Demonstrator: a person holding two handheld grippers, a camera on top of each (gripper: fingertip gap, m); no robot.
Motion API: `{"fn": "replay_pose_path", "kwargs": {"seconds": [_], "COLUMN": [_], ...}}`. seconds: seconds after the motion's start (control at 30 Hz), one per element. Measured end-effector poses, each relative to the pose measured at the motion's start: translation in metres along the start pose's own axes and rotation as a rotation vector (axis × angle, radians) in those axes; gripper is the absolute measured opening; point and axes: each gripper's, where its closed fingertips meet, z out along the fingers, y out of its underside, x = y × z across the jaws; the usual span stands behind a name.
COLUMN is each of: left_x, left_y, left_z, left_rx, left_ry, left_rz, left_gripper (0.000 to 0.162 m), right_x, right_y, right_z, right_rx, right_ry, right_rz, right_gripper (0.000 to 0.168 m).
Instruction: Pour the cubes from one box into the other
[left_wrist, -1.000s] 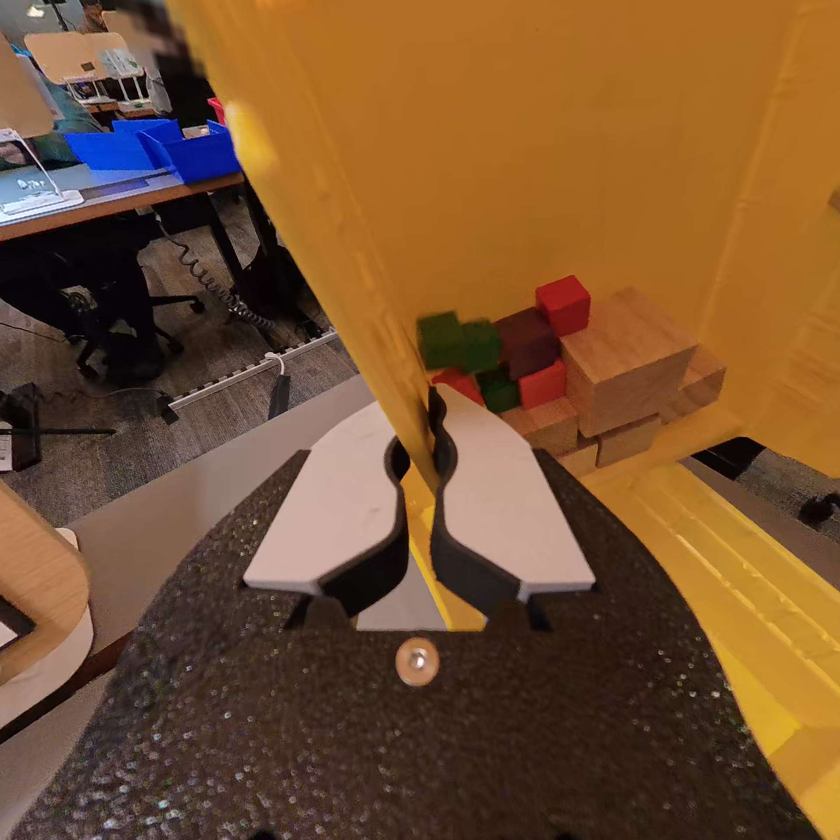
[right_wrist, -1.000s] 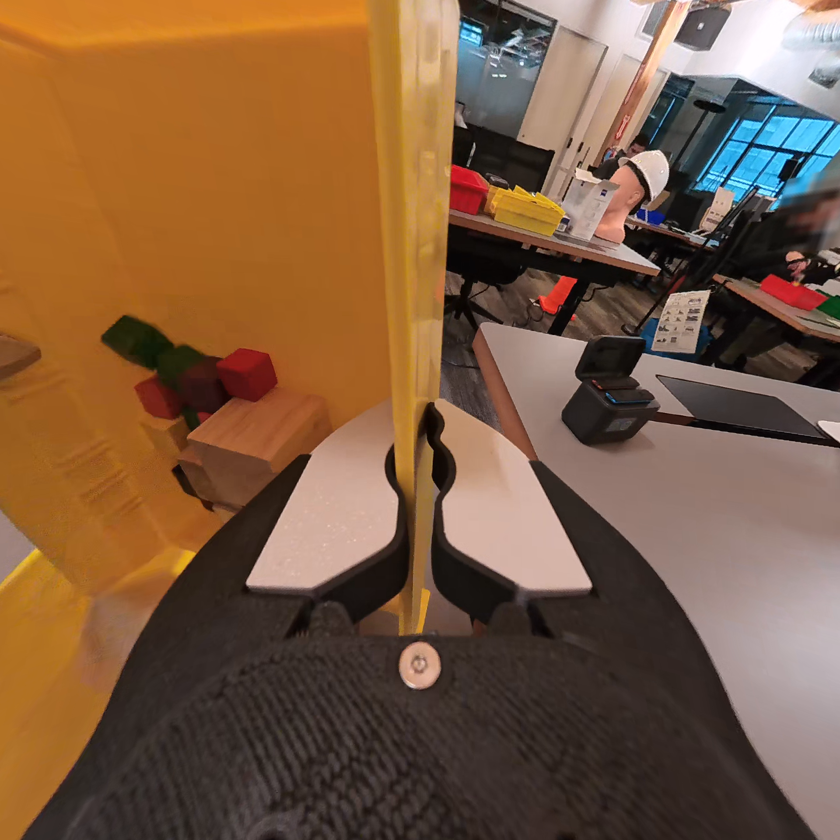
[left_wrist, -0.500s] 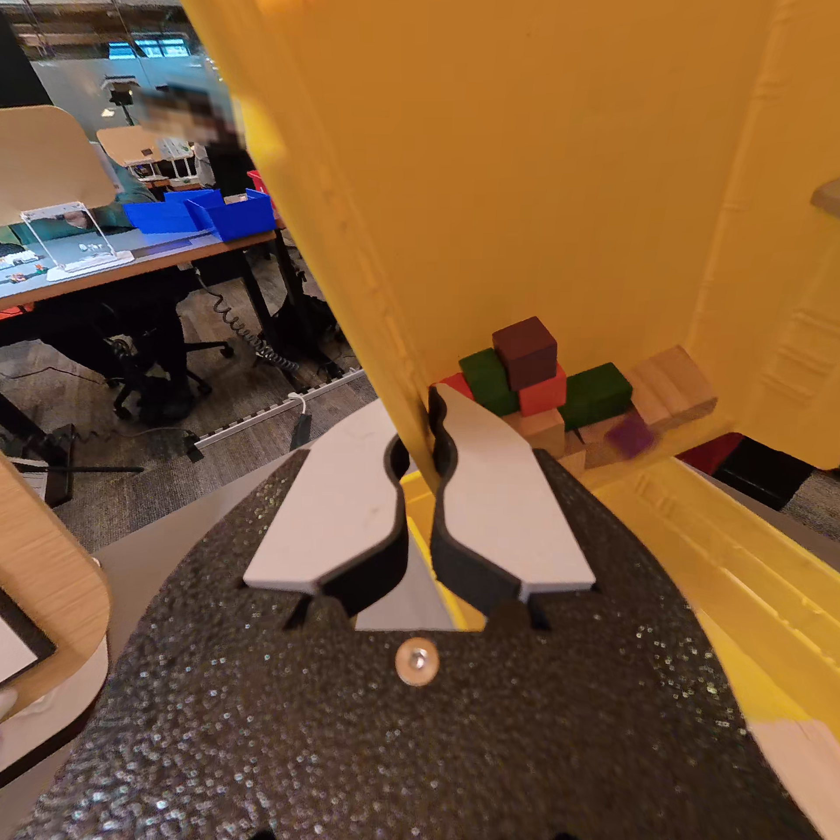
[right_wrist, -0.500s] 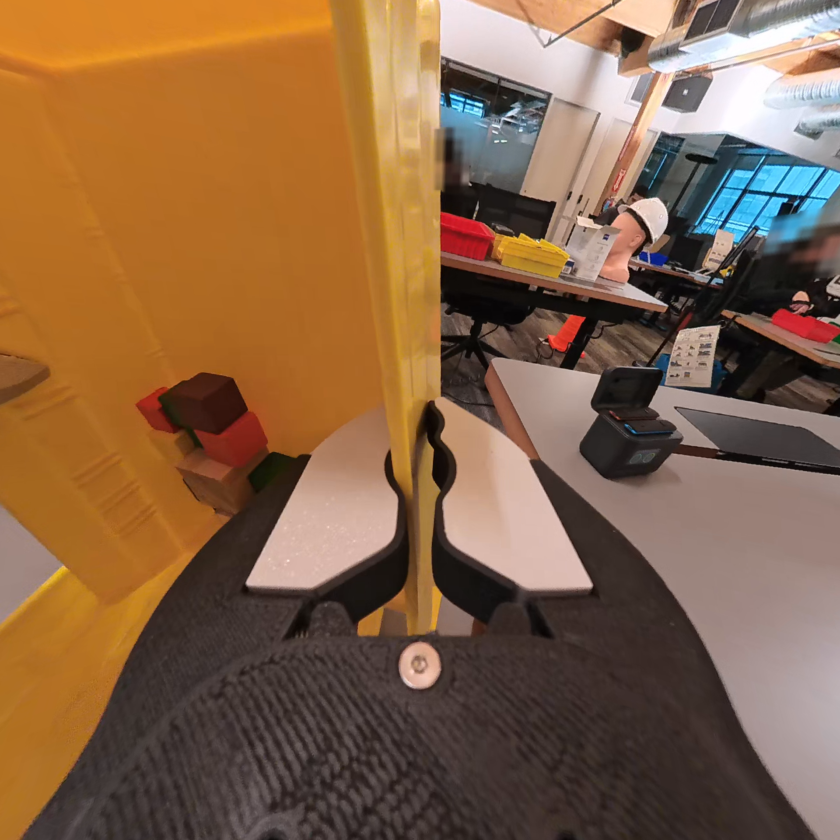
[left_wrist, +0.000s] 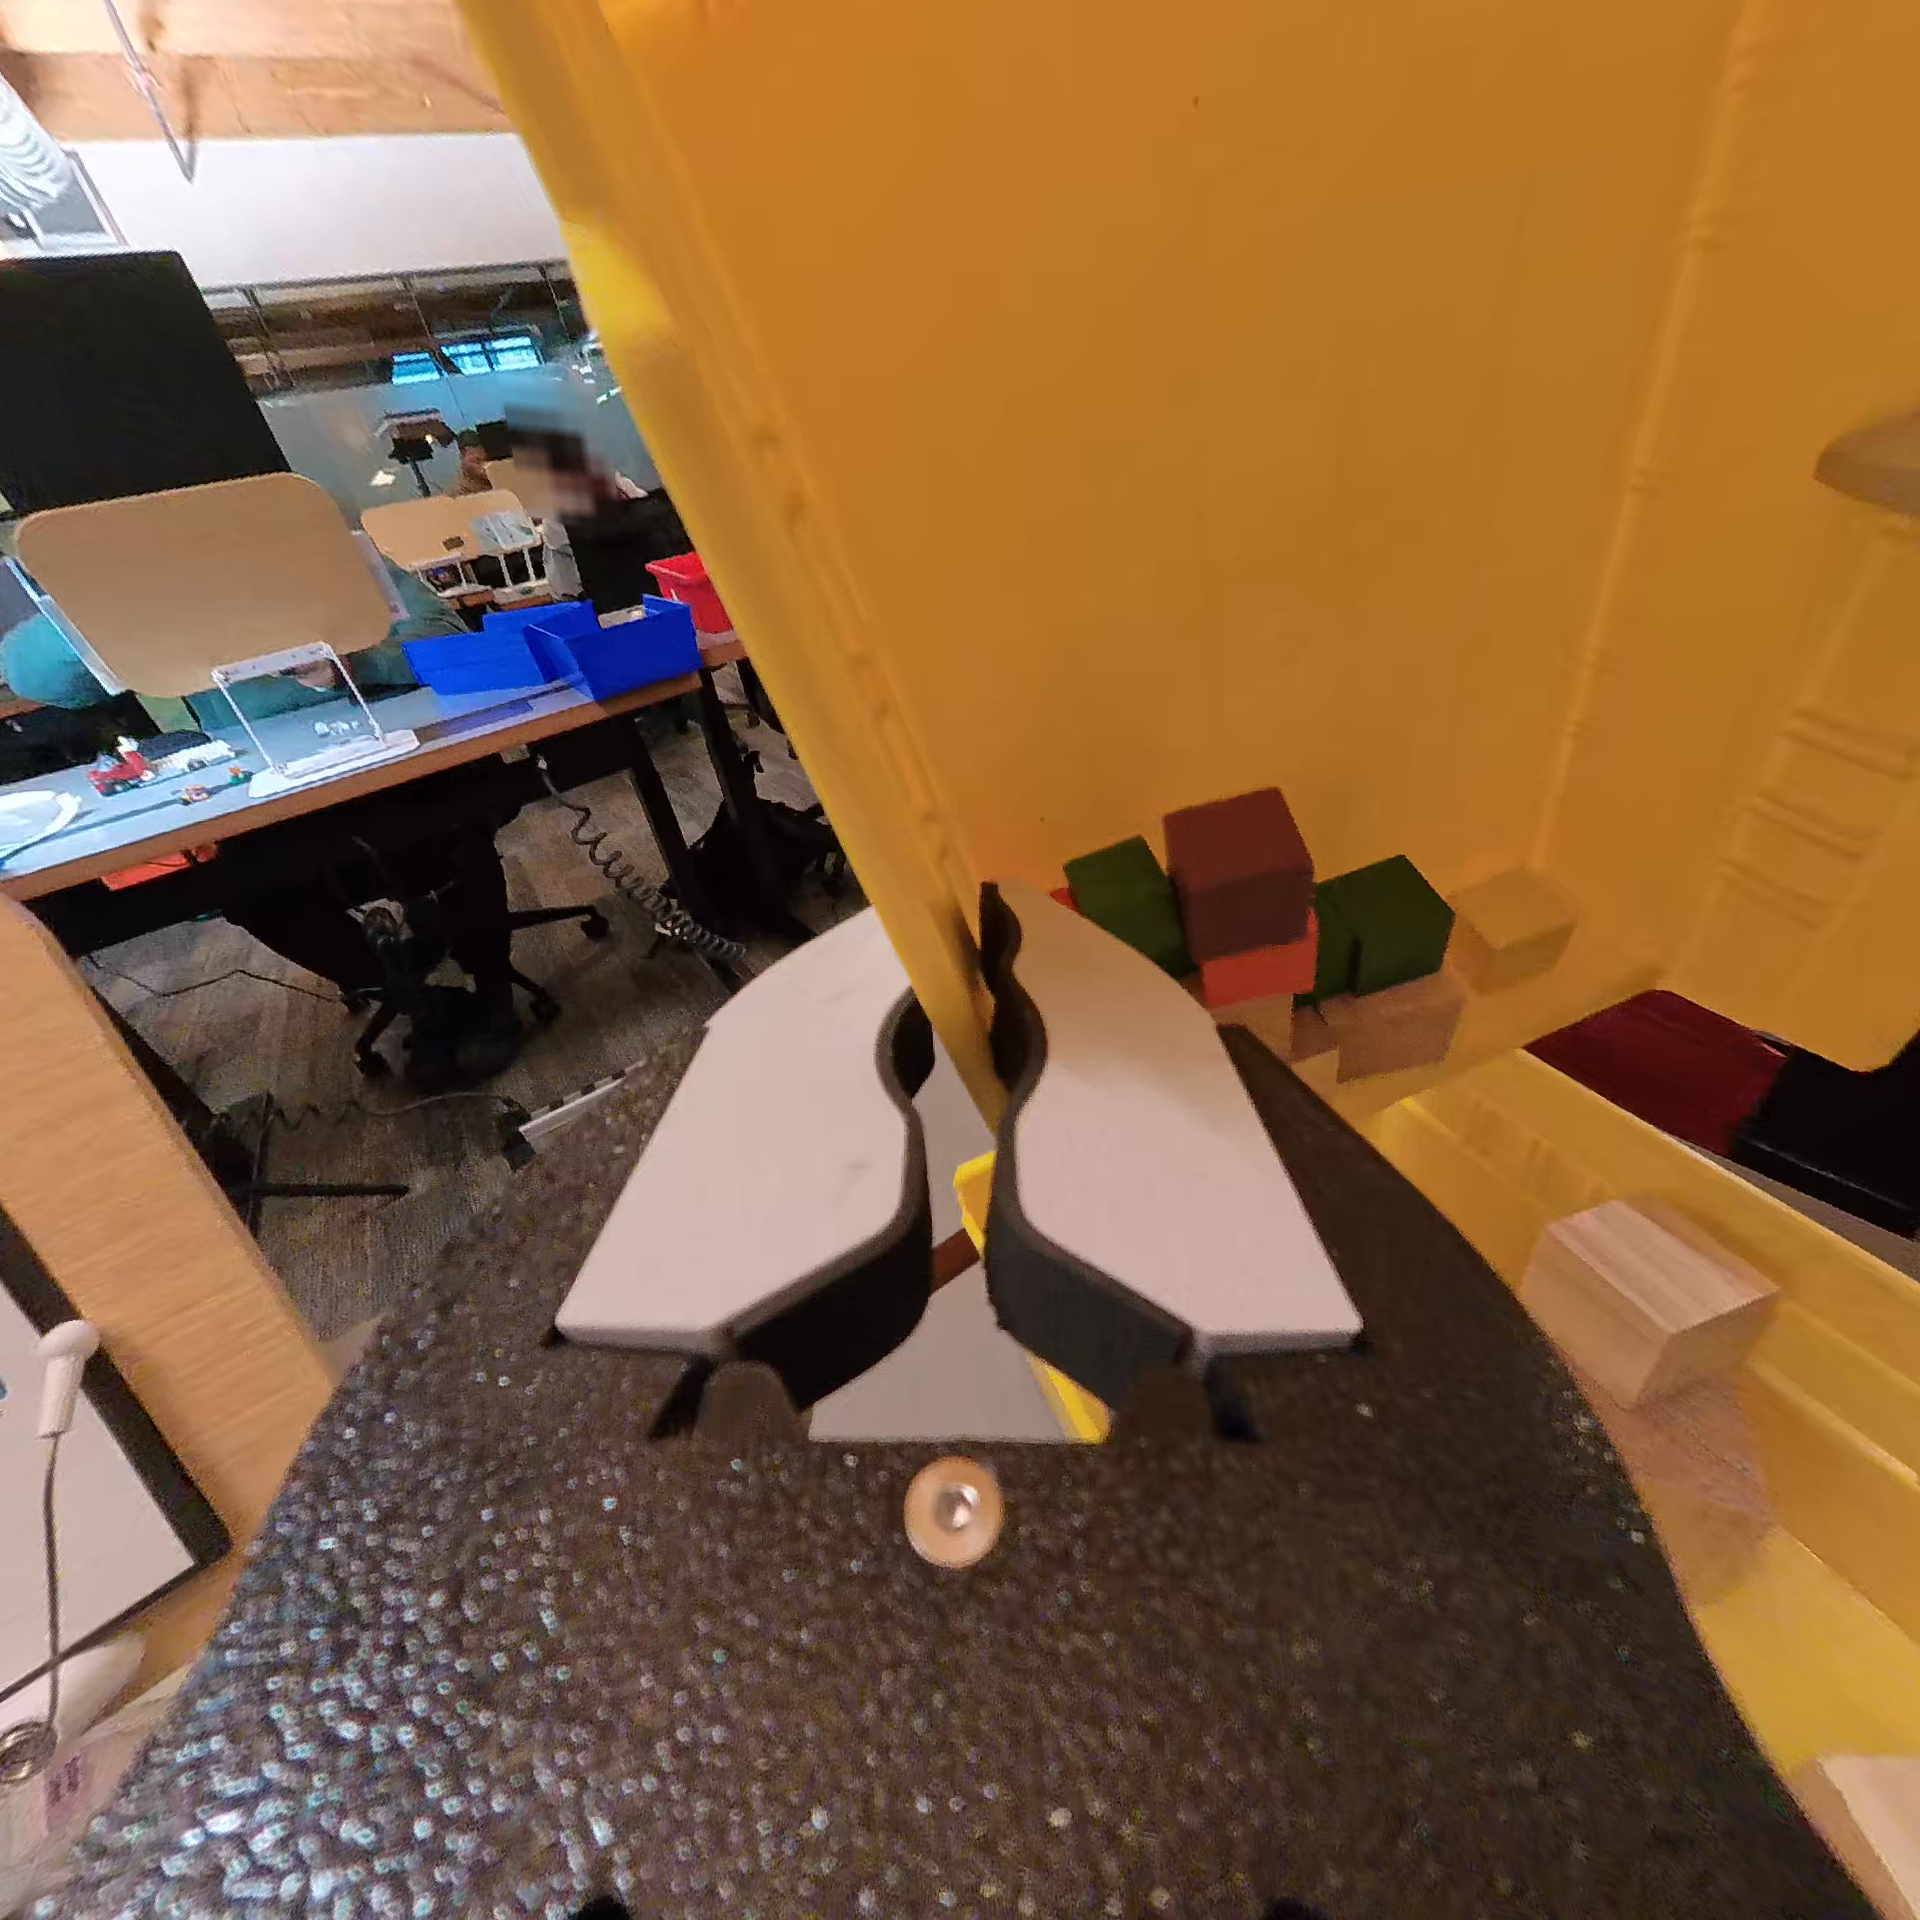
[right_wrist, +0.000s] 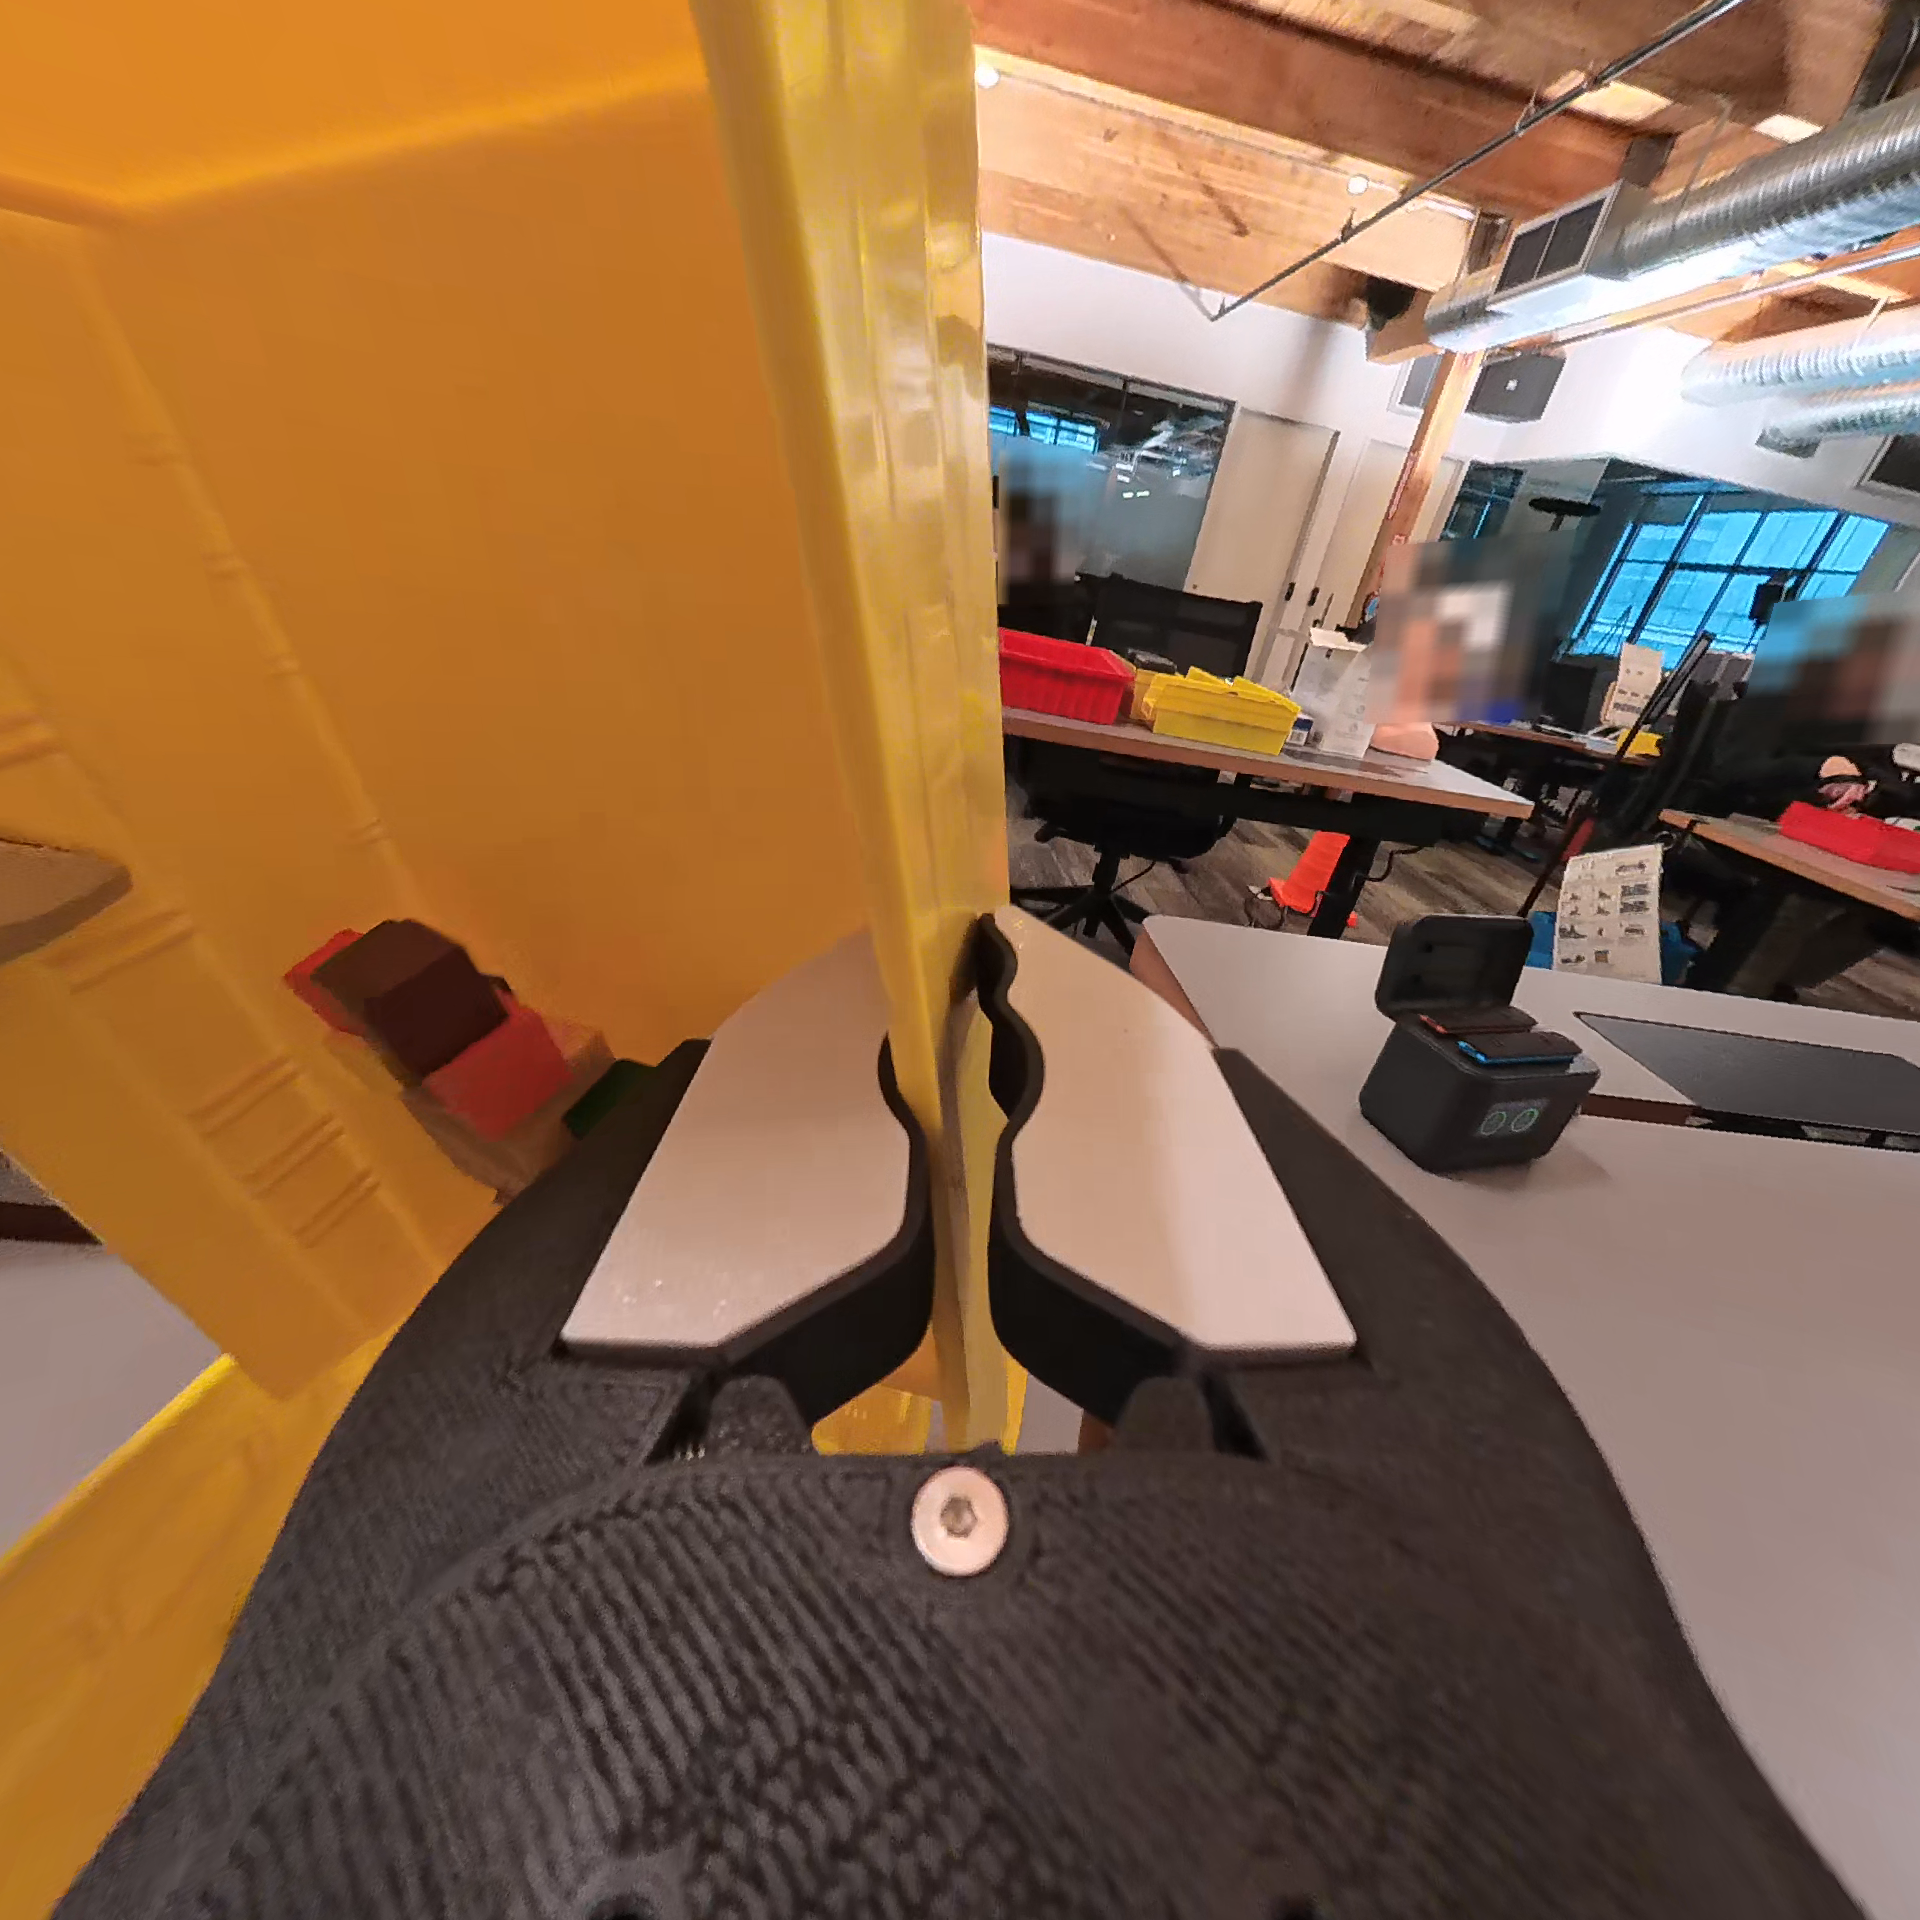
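Yellow box tipped up between my two grippers

My left gripper (left_wrist: 977, 935) and right gripper (right_wrist: 961, 951) each clamp a wall of the yellow box (left_wrist: 1247, 416).

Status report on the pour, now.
Left gripper and right gripper both shut on tilted yellow plastic box. Coloured wooden cubes piled at its low edge; one pale wooden block in second yellow box below. Nothing blocking.
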Motion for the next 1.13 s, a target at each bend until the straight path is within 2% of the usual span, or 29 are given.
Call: {"fn": "replay_pose_path", "kwargs": {"seconds": [0.5, 0.77, 0.97, 1.13], "left_x": [-0.001, -0.004, -0.022, -0.059], "left_y": [-0.009, -0.008, -0.033, -0.051], "left_z": [0.0, -0.005, -0.02, -0.062], "left_rx": [0.014, 0.002, -0.101, -0.325], "left_ry": [-0.002, 0.011, 0.016, -0.026], "left_rz": [0.045, 0.032, 0.019, 0.08], "left_gripper": [0.006, 0.006, 0.005, 0.005], "right_x": [0.001, -0.004, -0.019, -0.065], "right_y": [-0.009, -0.011, -0.031, -0.042], "right_z": [-0.002, -0.006, -0.013, -0.024], "right_rx": [0.037, 0.001, -0.155, -0.371], "right_ry": [0.016, 0.025, 0.031, -0.042], "right_rz": [0.007, -0.034, -0.095, -0.054], "right_gripper": [0.005, 0.005, 0.005, 0.006]}}
